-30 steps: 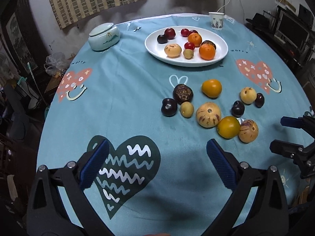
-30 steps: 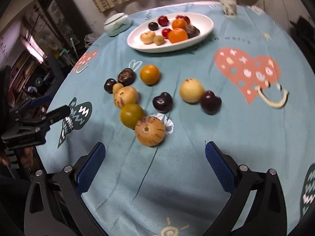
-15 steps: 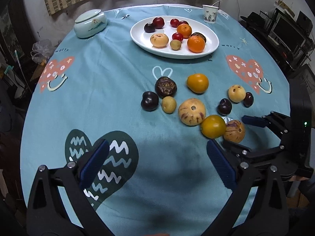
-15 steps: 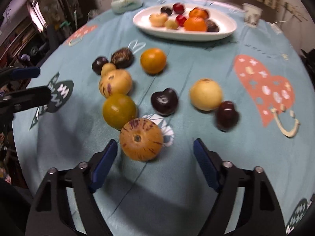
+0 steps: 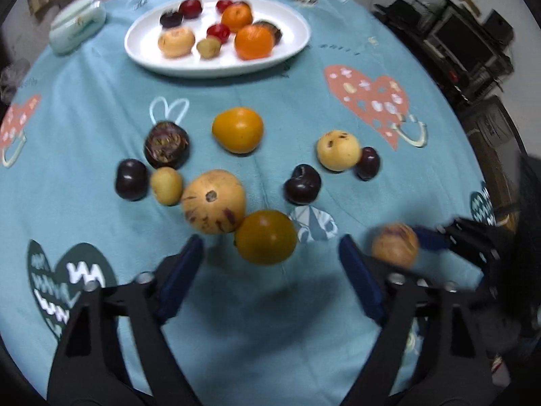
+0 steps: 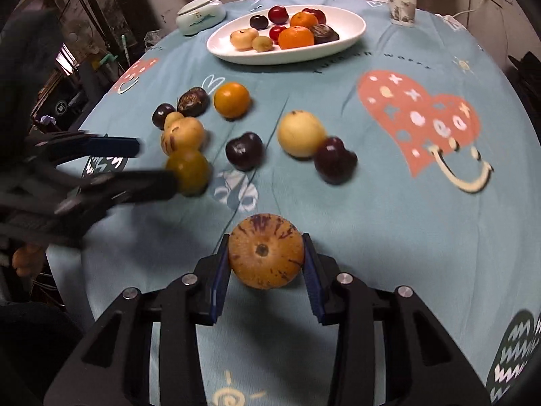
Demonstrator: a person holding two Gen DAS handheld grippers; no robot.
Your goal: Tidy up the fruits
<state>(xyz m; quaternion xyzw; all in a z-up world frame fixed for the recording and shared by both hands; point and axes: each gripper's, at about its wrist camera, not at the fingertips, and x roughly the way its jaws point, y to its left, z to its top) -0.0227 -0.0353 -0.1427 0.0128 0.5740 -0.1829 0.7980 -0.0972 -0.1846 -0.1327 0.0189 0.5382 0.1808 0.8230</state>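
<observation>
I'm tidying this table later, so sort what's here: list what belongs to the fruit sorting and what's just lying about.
Part of the job:
- white plate with fruit on it
- loose fruit on the cloth, such as the orange fruit
- striped fruit between the right tool's pads
- yellow-green fruit ahead of the left tool

Lying about:
- paper cup
- lidded dish

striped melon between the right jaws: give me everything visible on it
The striped melon is round, tan-orange, matte and finely speckled, with purple streaks fanning from its top edge and a small dark stem scar facing the camera. It sits between the right gripper jaws, which are closing, both blue pads at its sides. No other fruit touches it. Whether it rests on the tablecloth is unclear.
</observation>
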